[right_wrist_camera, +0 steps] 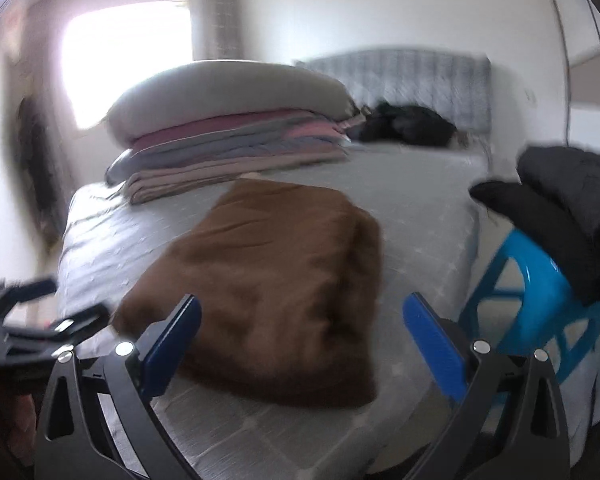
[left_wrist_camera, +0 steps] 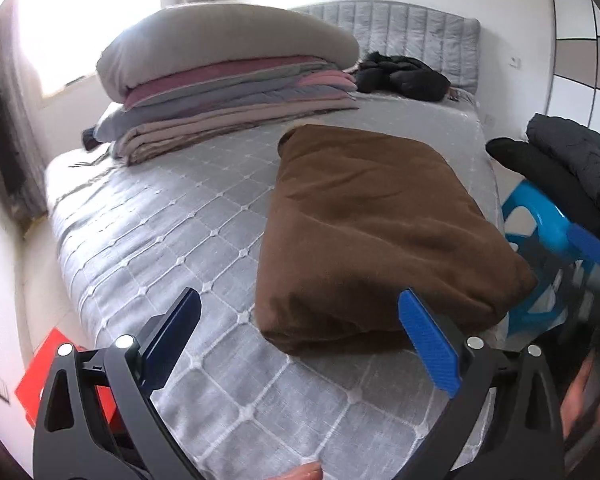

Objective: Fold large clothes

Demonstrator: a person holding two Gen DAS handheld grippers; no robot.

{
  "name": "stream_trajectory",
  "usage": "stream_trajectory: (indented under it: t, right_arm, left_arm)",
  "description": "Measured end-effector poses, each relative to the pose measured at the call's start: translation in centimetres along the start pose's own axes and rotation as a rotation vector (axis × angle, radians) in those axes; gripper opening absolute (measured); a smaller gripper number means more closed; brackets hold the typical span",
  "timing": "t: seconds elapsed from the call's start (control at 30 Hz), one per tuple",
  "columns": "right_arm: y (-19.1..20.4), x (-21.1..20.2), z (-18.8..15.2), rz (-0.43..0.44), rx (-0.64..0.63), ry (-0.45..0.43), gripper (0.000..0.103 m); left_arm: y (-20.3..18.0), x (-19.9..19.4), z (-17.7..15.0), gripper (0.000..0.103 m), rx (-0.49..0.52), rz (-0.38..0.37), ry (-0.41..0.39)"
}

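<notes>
Both the left gripper (left_wrist_camera: 300,336) and right gripper (right_wrist_camera: 302,340) stand wide open, empty. The folded brown garment (left_wrist_camera: 376,236) lies on the bed's (left_wrist_camera: 160,232) near right edge; a careless nudge may slide it off.

Right-wrist view was motion-blurred: headboard (right_wrist_camera: 396,80) smeared, black heap (right_wrist_camera: 408,126) at bed's head end unidentifiable. Red box (left_wrist_camera: 48,364) half hidden behind left gripper (left_wrist_camera: 300,344). Blue stool (right_wrist_camera: 540,308) partly covered by dark clothes (right_wrist_camera: 568,208).
</notes>
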State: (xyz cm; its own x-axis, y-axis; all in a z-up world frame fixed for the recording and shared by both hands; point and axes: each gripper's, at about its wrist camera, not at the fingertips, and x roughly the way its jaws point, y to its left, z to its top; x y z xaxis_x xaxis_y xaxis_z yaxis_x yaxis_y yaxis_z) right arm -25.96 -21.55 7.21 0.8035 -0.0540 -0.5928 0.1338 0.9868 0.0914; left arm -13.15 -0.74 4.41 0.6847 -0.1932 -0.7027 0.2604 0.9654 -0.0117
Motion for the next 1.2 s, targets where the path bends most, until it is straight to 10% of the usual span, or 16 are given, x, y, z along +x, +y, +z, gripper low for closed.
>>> stream_trajectory:
  t: [0.17,0.33,0.5,0.67,0.83,1.2]
  right_arm:
    - [-6.8,8.4,5.1,0.127,0.171,0.287,0.098]
    - [-10.4,19.3,5.1,0.218,0.332,0.591,0.098]
    - [-10.8,24.4,2.5,0.362,0.462,0.718,0.098]
    - [-9.8,26.4,0.9,0.549,0.522,0.731,0.098]
    - [-7.1,26.1,2.3,0.732,0.476,0.649,0.098]
    - [12.8,30.5,9.9,1.029,0.288,0.521,0.097]
  left_arm:
    - [6.3,7.3,4.9,0.095,-0.158,-0.309,0.185]
    - [9.5,15.5,7.0,0.095,-0.266,-0.457,0.322]
    - [7.8,21.7,5.9,0.096,-0.233,-0.51,0.472]
    - [7.5,25.2,4.0,0.086,-0.387,-0.748,0.559]
    - [4.1,19.7,6.2,0.049,-0.203,-0.544,0.402]
    - [19.8,11.6,10.0,0.047,-0.273,-0.266,0.148]
